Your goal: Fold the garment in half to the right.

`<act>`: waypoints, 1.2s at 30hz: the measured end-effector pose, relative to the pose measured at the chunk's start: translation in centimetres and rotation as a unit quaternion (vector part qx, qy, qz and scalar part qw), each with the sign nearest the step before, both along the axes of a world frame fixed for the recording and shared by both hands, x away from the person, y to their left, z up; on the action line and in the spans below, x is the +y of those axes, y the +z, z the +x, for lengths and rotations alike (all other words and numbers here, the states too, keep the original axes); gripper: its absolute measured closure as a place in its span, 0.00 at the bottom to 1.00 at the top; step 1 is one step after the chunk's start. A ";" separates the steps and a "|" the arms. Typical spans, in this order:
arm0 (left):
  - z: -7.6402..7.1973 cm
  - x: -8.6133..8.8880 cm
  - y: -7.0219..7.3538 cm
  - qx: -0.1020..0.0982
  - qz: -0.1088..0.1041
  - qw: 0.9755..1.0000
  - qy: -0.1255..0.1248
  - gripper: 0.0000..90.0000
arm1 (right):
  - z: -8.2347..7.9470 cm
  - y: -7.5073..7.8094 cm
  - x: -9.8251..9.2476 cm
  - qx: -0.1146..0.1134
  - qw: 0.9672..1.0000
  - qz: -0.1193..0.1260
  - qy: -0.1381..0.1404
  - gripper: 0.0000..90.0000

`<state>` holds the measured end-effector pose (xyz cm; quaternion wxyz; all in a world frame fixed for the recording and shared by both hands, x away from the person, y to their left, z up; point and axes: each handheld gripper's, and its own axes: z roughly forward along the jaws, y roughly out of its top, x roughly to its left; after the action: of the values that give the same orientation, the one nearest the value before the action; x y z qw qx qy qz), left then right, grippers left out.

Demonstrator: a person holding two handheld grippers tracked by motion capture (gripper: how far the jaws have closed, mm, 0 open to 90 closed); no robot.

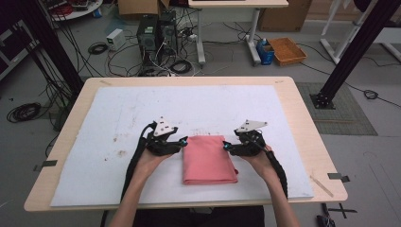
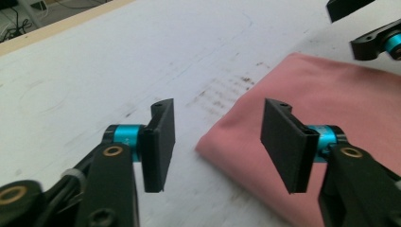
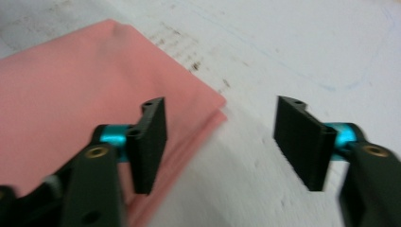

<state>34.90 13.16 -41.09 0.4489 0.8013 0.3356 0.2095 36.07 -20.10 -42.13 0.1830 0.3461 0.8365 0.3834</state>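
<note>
While both claws stand wide and empty, the left gripper (image 1: 183,140) and right gripper (image 1: 226,145) flank a folded pink cloth (image 1: 208,159) lying mid-table on a white mat (image 1: 108,123). Soft, light and limp, it is probably best pinched at its layered corners.

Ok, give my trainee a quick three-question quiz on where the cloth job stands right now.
1. True or false: the left gripper is clamped on the cloth.
2. How does the cloth lie? A) spread out flat in one layer B) folded into a rectangle C) bunched in a ball
3. On what does the cloth rest?

Key:
1. False: in the left gripper view its jaws stand open beside the cloth's corner; the right gripper is open too.
2. B
3. The white mat on the table.
</note>
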 end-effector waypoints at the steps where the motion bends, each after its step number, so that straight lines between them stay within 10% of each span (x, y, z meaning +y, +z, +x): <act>1: -0.1 0.7 0.0 0.003 0.000 1.000 -0.001 0.44 | 0.0 -0.1 -0.4 0.008 1.000 -0.001 -0.002 0.28; 17: -1.6 10.6 0.0 0.035 -0.005 0.998 0.058 0.38 | -1.0 -0.3 -5.9 0.033 0.999 0.008 -0.029 0.24; 36: -1.8 11.8 0.0 0.039 0.017 0.997 0.071 0.37 | -1.9 0.0 -7.5 0.011 0.998 0.022 -0.056 0.25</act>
<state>33.07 24.99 -41.04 0.4061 0.7905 0.4053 0.2145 34.20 -27.64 -42.10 0.1868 0.4009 0.8090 0.3872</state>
